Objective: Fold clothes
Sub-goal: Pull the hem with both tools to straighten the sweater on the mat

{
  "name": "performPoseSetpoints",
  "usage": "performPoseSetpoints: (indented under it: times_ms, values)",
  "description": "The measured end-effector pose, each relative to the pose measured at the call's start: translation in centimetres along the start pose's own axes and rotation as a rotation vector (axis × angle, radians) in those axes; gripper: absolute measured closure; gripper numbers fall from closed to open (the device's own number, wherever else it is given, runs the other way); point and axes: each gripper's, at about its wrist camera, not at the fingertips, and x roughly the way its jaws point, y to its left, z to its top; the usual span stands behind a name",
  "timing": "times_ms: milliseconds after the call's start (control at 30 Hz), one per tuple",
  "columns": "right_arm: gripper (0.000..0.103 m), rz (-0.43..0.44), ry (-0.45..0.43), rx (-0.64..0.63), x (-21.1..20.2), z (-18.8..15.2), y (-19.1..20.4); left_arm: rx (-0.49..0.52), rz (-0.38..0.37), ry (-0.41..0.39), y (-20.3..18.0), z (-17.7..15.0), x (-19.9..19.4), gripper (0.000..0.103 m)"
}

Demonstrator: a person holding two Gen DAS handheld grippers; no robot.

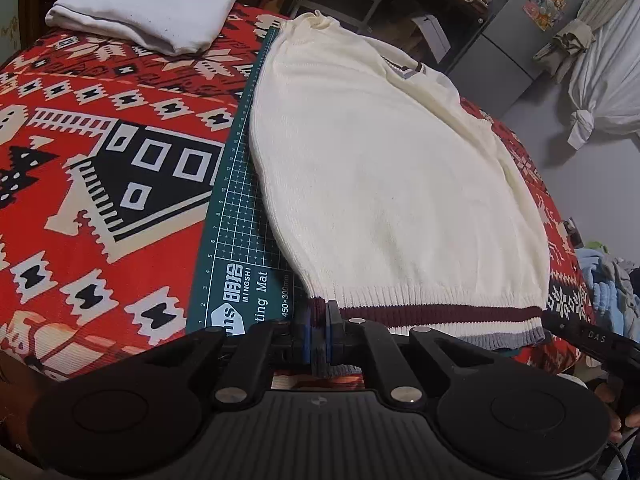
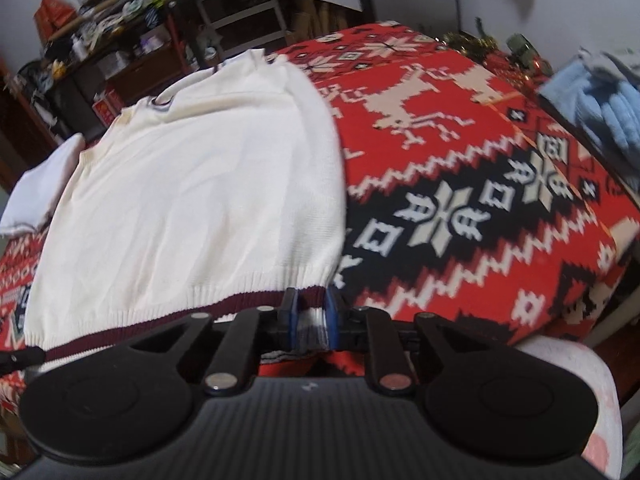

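Red patterned blanket (image 1: 100,208) under cream sweater (image 1: 380,168), hem corners in both grippers.

Pretty clearly somebody's home, a lived-in bedroom or spare room rather than any kind of lab. The work surface is covered with a red patterned blanket (image 1: 100,184) with reindeer and snowflake motifs, a green cutting mat (image 1: 236,220) lying on top of it. At the back there's a grey fridge (image 1: 532,20) plastered with stickers, and a white curtain (image 1: 600,92) tied in a knot beside it. The other view shows dark shelves (image 2: 132,28) crammed with household clutter, plus a pile of light blue laundry (image 2: 592,108) off to the side. A folded white cloth (image 1: 148,8) sits on the blanket too.
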Motion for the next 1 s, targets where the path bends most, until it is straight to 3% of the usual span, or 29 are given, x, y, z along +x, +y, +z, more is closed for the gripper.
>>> performPoseSetpoints:
  times_ms: [167, 300, 433, 567, 667, 733, 867, 1000]
  values:
    - [0.098, -0.070, -0.013, -0.095, 0.3, 0.0, 1.8, 0.037, 0.033, -0.023, -0.4, 0.1, -0.9, 0.097]
    - [0.099, -0.189, 0.004, -0.099, -0.9, 0.5, 0.3, 0.050, 0.032, -0.022, 0.5, 0.6, -3.5, 0.097]
    - [0.100, -0.163, 0.015, -0.035, -2.9, 1.1, -2.3, 0.085, 0.052, -0.009, 1.2, -0.1, -4.2, 0.097]
    - [0.100, -0.156, 0.044, -0.054, -2.6, 0.2, -2.3, 0.015, 0.070, 0.032, 2.6, -1.0, -3.2, 0.097]
    - [0.100, -0.168, 0.042, -0.073, -3.0, -0.5, -1.8, 0.069, 0.068, 0.000, 2.3, -1.1, -5.0, 0.097]
    - [0.100, -0.144, 0.024, -0.074, -4.2, -0.5, -1.9, 0.071, 0.098, 0.020, 2.6, -1.2, -4.4, 0.097]
    - [0.103, -0.212, 0.090, -0.029, -3.1, -1.1, -3.5, 0.033, 0.102, 0.040, 3.0, -1.7, -3.5, 0.097]
    - [0.103, -0.110, 0.050, 0.071, -4.5, -1.4, -5.1, 0.032, 0.092, 0.055, 2.5, -1.9, -2.9, 0.096]
